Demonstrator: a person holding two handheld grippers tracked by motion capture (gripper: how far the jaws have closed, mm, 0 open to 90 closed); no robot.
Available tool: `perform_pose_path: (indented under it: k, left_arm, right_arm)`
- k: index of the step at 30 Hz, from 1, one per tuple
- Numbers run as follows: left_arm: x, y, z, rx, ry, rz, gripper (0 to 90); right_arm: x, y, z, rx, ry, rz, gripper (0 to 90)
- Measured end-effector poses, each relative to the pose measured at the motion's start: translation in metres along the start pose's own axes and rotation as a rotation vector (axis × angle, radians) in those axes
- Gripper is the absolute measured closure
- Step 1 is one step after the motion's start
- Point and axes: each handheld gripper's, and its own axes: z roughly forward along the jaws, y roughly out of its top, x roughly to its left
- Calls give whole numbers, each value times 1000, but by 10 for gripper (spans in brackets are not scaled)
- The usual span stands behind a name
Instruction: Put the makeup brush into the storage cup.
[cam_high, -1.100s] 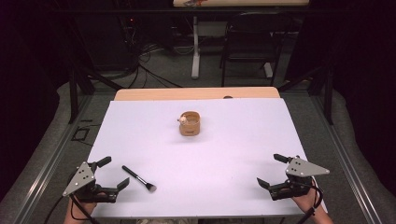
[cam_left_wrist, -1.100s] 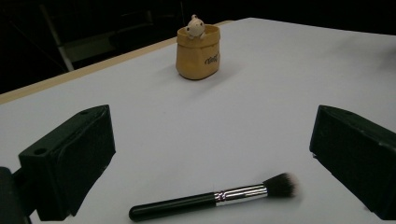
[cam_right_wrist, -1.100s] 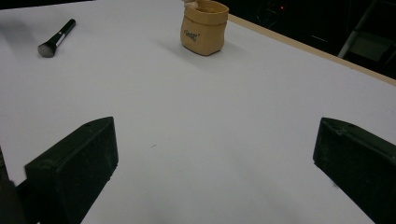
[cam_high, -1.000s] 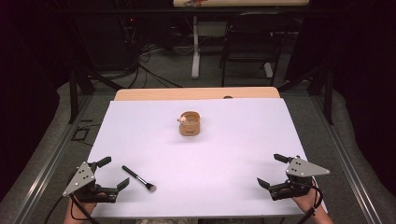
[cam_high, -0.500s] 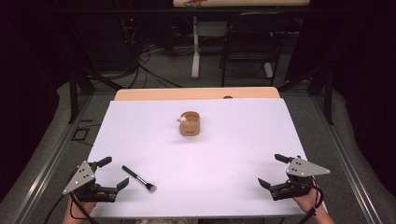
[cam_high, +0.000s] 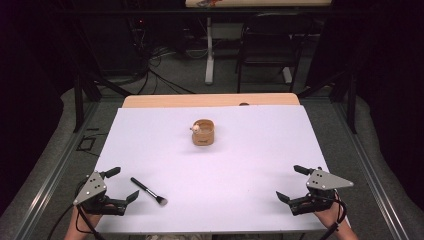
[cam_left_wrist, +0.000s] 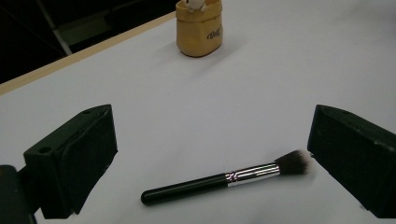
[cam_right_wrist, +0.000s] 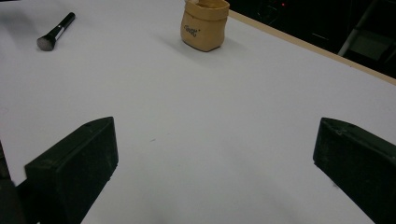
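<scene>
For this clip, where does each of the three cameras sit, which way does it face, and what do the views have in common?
High view: above the person's side, facing forward and down on the white table; both hands come in at the bottom, holding the left gripper and right gripper.
Left gripper view: rides the left gripper, facing across the table between its open black jaws; the makeup brush lies just ahead.
Right gripper view: rides the right gripper, facing across bare table between its open jaws.
Shared: all three show the brush and the tan pouch.
</scene>
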Motion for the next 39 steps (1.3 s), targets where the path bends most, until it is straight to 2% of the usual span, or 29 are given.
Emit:
perform_pose_path:
  k: [4, 5, 12, 15, 24, 27, 31, 39]
  left_arm:
    - [1, 2, 4, 14, -23, 8, 17]
    - [1, 3, 6, 32, -33, 11, 17]
    - [2, 6, 12, 79, -68, 37, 19]
    - [6, 6, 16, 108, -91, 26, 25]
    - [11, 6, 18, 141, -106, 36, 21]
    - [15, 8, 19, 157, -129, 28, 29]
    - [19, 10, 21, 168, -135, 20, 34]
    - [27, 18, 28, 216, -139, 69, 30]
  right_arm:
    - [0, 0, 0, 2, 1, 0, 0]
    - [0, 0, 0, 3, 1, 0, 0]
    - [0, 0, -1, 5, 4, 1, 0]
    - [1, -1, 0, 7, 7, -2, 0]
    - [1, -1, 1, 10, 11, -2, 0]
    - [1, -1, 1, 13, 11, 0, 0]
    - [1, -1, 1, 17, 13, -1, 0]
    - [0, -2, 1, 22, 13, 4, 0]
